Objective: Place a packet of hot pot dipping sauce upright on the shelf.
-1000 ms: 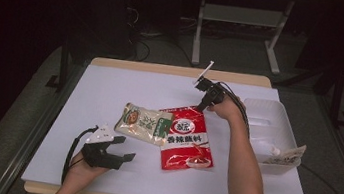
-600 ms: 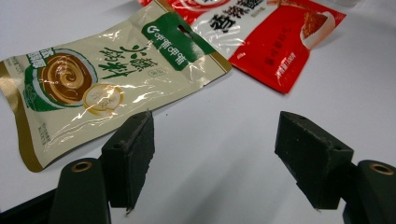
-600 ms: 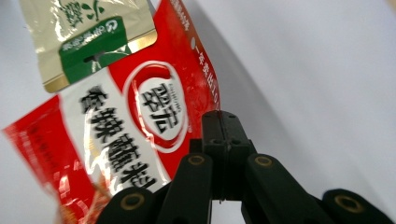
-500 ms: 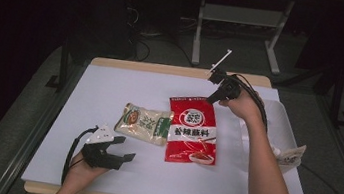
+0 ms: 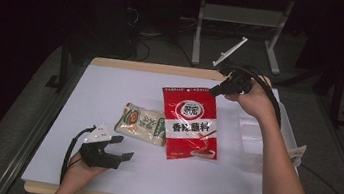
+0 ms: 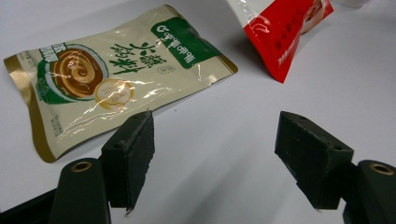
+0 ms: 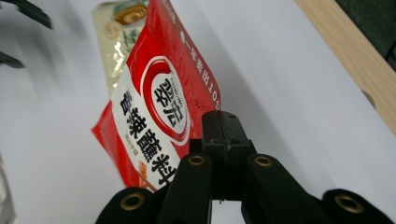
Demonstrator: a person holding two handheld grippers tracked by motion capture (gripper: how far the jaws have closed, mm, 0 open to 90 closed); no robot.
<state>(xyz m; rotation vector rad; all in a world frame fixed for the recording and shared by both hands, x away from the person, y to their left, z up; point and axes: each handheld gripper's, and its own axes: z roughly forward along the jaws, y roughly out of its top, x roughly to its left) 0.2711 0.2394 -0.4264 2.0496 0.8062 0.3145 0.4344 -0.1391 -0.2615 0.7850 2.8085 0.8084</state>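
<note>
While the right gripper [image 5: 217,89] is raised above the far part of the white table [image 5: 110,89], its jaws are pressed together on the top corner of the red packet [image 5: 190,124], and the packet hangs down from them toward the person. In the right gripper view the two black jaws meet with no gap over the edge of the red packet [image 7: 154,121], and its printed face spreads out below and to the left of them. A beige packet [image 5: 142,123] lies flat on the table just beside the lower left side of the red one; whether the two touch I cannot tell.

The left gripper [image 5: 123,148] rests low at the near left part of the table, and its jaws stand wide with nothing between them. In the left gripper view the beige packet [image 6: 116,70] lies just ahead of the left jaw, and the lower corner of the red packet [image 6: 280,28] is farther ahead, to the right.
</note>
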